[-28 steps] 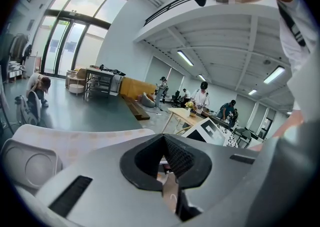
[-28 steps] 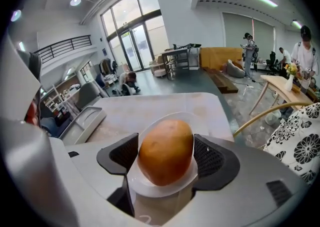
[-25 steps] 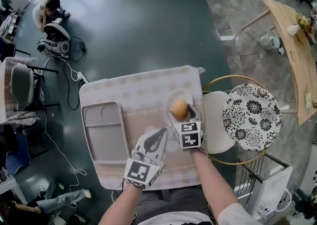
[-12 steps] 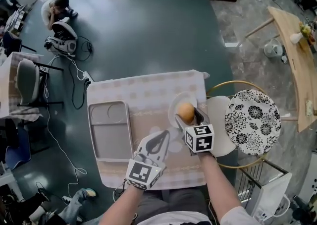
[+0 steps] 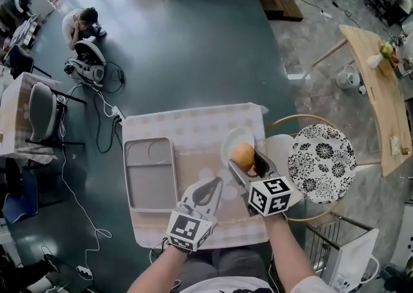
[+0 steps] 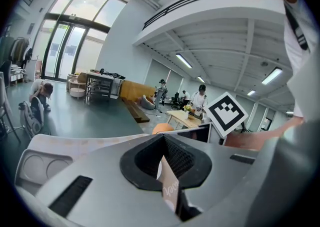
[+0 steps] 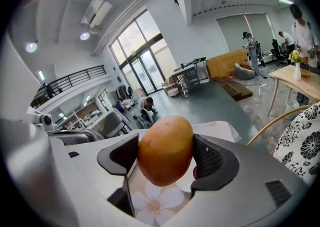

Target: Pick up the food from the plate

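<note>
My right gripper (image 5: 246,162) (image 7: 166,157) is shut on an orange, egg-shaped piece of food (image 5: 242,155) (image 7: 165,150), held between both pads above the table. The small white plate (image 5: 233,141) lies just beyond it on the patterned tablecloth; in the right gripper view a sliver of the plate (image 7: 186,184) shows under the food. My left gripper (image 5: 208,190) (image 6: 165,163) hovers over the cloth to the left of the right one, its jaws closed together with nothing held. The food (image 6: 162,128) peeks over it in the left gripper view.
A grey compartment tray (image 5: 150,172) lies on the left half of the table (image 5: 193,125). A chair with a black-and-white flowered cushion (image 5: 321,162) stands close at the right. A person sits on the floor (image 5: 82,22) far off; cables trail at left.
The right gripper has drawn back toward me and risen with the food, which now sits off the plate's centre. The left gripper has barely moved.
</note>
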The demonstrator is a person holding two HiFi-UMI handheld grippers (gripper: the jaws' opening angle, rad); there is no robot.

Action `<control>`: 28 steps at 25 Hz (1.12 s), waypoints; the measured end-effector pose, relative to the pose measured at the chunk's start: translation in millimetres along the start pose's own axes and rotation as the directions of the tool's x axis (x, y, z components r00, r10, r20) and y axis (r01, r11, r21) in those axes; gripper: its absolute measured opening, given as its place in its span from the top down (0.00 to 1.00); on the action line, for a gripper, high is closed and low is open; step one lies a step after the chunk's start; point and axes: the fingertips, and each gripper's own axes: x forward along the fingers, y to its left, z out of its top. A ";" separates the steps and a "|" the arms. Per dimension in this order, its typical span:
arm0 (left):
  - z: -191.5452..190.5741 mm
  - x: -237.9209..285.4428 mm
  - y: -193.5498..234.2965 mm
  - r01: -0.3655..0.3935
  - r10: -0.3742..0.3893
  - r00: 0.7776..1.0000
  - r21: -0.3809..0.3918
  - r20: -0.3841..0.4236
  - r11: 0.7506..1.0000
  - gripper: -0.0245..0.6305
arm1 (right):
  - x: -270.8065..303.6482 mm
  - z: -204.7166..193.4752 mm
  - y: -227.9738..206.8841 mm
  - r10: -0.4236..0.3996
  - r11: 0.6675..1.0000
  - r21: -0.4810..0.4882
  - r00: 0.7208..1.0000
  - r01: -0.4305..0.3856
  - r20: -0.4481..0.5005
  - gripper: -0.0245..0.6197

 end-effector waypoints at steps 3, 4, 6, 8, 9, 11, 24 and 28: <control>10.2 -22.9 -13.3 0.021 -0.021 1.000 -0.002 0.005 1.000 0.95 | -27.2 15.6 28.2 0.028 0.999 0.016 0.998 -0.029 0.057 0.48; 14.7 -31.1 -17.8 0.028 -0.028 1.000 0.000 0.010 1.000 0.95 | -36.0 21.1 37.8 0.037 0.999 0.018 0.996 -0.038 0.077 0.48; 22.9 -46.9 -25.7 0.039 -0.039 0.999 0.004 0.020 0.999 0.95 | -53.6 31.8 55.7 0.048 0.999 0.014 0.992 -0.050 0.114 0.48; 29.6 -62.8 -33.3 0.045 -0.045 0.999 0.005 0.025 0.999 0.95 | -71.6 41.0 72.4 0.053 0.999 0.006 0.988 -0.054 0.148 0.48; 32.9 -70.9 -37.2 0.048 -0.048 0.998 0.006 0.028 0.999 0.95 | -80.5 44.9 80.8 0.055 0.998 0.003 0.985 -0.057 0.164 0.48; 39.7 -87.1 -45.3 0.060 -0.060 0.997 0.010 0.039 0.998 0.95 | -97.5 52.1 97.6 0.060 0.998 -0.005 0.979 -0.060 0.195 0.48; 77.4 -163.1 -84.8 0.117 -0.127 0.985 0.091 0.114 0.989 0.95 | -187.2 77.6 182.0 0.071 0.996 -0.070 0.934 -0.049 0.350 0.48; 91.5 -187.4 -94.8 0.126 -0.137 0.980 0.086 0.143 0.988 0.95 | -214.1 83.2 203.2 0.065 0.997 -0.073 0.920 -0.039 0.387 0.48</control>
